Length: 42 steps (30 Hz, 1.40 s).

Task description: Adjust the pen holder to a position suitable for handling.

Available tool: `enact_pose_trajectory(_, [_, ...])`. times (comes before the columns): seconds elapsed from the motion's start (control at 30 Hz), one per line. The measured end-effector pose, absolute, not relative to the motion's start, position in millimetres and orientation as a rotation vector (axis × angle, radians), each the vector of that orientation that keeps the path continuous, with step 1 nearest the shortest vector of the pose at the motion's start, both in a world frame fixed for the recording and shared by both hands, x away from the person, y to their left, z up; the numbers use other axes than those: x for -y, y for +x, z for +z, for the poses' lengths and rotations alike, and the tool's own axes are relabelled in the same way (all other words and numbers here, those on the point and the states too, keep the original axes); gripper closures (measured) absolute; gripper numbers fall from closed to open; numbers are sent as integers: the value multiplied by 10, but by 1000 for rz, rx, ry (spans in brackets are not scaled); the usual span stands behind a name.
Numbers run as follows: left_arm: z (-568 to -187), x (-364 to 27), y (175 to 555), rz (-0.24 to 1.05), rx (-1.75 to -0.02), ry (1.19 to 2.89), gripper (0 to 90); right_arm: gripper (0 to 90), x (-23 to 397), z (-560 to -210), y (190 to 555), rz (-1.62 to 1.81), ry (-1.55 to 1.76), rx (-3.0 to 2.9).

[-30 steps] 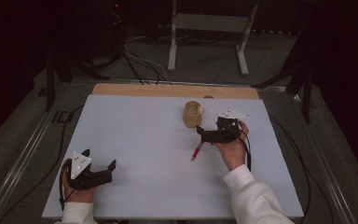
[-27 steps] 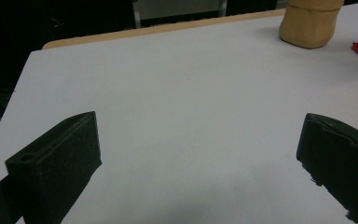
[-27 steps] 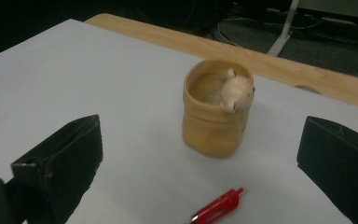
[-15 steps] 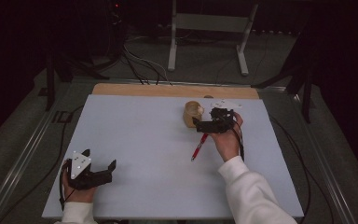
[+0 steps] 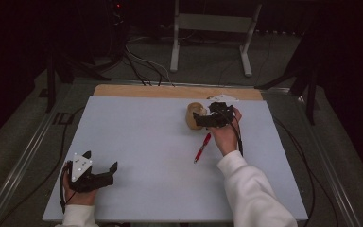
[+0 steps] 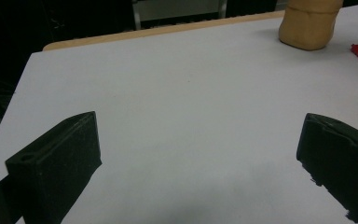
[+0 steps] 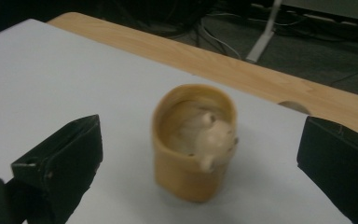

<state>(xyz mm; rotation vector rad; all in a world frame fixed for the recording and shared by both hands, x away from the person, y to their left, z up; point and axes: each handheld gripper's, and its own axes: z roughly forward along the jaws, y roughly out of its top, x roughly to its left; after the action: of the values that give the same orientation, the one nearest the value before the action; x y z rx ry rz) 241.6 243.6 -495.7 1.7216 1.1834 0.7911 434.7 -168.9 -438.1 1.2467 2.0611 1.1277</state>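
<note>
High view: red pen [image 5: 202, 147] just behind right tool [image 5: 199, 120].

**A darkened recording lab, not a home**

The bench [image 5: 137, 142] is a bare pale sheet laid over a wooden board whose edge [image 5: 170, 91] shows along the far side, with almost nothing on it. Around it the room is dim and dark-walled. Loose cables [image 5: 142, 64] snake over a grey carpeted floor [image 5: 283, 61], past the feet of a metal stand [image 5: 210, 33] and dark tripod-like legs [image 5: 307, 85]. A metal rail [image 5: 23, 156] runs alongside the bench. It all reads as a test setup.
</note>
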Motion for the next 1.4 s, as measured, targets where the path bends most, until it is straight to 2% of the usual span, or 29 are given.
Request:
enact_pose_trajectory(0.4, [-4959, -2431, 2419, 793, -1182, 1721, 2, 9, 1674, -4514, 4529, 1101, 1314, -2045])
enact_pose_trajectory(0.5, [-4962, -2427, 2421, 790, -1183, 1720, 2, 81, 1658, -4555, 4560, 1104, 1332, -2030])
enact_pose_trajectory(0.53, [-4962, -2427, 2420, 791, -1182, 1720, 2, 137, 1653, -4575, 4572, 1104, 1335, -2028])
enact_pose_trajectory(0.8, [-4965, -2430, 2423, 788, -1182, 1724, 2, 374, 1629, -4752, 4671, 1073, 1403, -2012])
enact_pose_trajectory(1.03, [-4965, -2429, 2424, 788, -1181, 1724, 2, 549, 1607, -4815, 4710, 1097, 1470, -2016])
enact_pose_trajectory(1.13, [-4966, -2434, 2425, 787, -1183, 1726, 2, 564, 1612, -4813, 4709, 1096, 1485, -2016])
enact_pose_trajectory(1.2, [-4966, -2428, 2425, 788, -1181, 1726, 2, 635, 1609, -4793, 4690, 1068, 1481, -2018])
enact_pose_trajectory(1.4, [-4968, -2427, 2427, 789, -1181, 1729, 2, 645, 1591, -4786, 4666, 1047, 1473, -2016])
